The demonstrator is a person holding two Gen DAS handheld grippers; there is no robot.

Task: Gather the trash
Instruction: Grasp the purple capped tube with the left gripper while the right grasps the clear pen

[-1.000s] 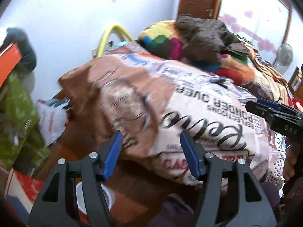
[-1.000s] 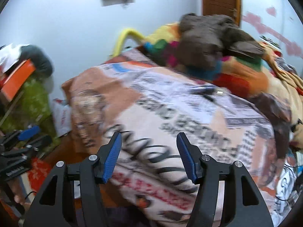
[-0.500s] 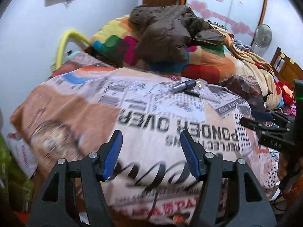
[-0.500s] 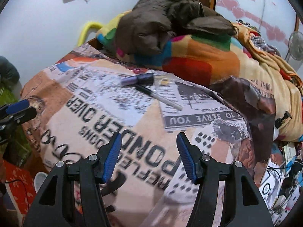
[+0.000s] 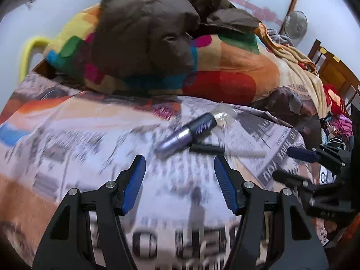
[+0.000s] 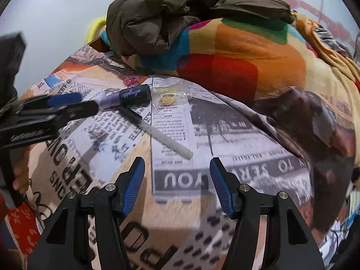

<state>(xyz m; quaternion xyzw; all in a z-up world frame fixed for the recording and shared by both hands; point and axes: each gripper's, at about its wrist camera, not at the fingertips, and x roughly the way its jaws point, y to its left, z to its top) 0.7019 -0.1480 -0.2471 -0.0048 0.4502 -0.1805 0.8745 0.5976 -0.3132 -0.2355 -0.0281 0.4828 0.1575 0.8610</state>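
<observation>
A purple and black tube (image 5: 186, 133) (image 6: 128, 95) lies on the newspaper-print bedspread (image 5: 74, 135) (image 6: 225, 135). A black and white pen (image 6: 155, 130) (image 5: 225, 150) lies just in front of it. A small clear plastic wrapper (image 6: 171, 94) (image 5: 225, 114) with something yellow inside lies beside the tube's black end. My left gripper (image 5: 180, 173) is open, empty and a short way before the tube; it also shows in the right wrist view (image 6: 74, 105). My right gripper (image 6: 177, 175) is open, empty and just before the pen's white end; it also shows in the left wrist view (image 5: 299, 164).
A multicoloured blanket (image 6: 236, 51) (image 5: 225, 74) is heaped behind the items with a brown jacket (image 6: 180, 6) (image 5: 146, 22) on top. A yellow bar (image 5: 29, 51) stands at the bed's far left. A fan (image 5: 294, 24) and wooden chair (image 5: 333, 72) are at right.
Both grippers have moved up and forward over the bed toward the tube, pen and wrapper, which now sit much closer. Both stay open.
</observation>
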